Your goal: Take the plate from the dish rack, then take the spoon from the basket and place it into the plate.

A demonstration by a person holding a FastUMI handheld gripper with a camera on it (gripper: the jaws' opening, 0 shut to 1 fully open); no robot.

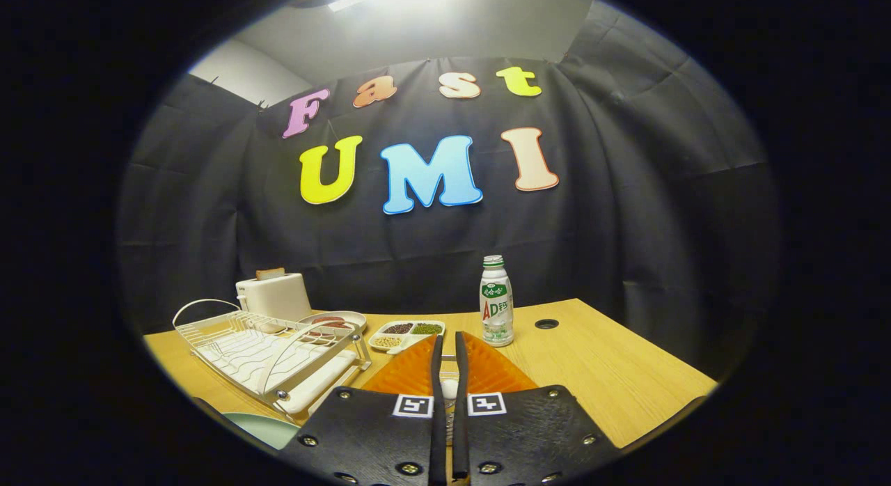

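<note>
We hold the gripper point(446, 374) with jaws nearly closed on the pale spoon point(450, 390) above the orange basket point(487, 371), ready to carry toward the plate point(261, 427) beside the dish rack point(271, 354).

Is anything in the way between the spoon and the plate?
Nothing visible. The black gripper is shut on the white spoon above the orange ribbed basket. The pale green plate lies left of it, beside the near corner of the white wire dish rack.
</note>
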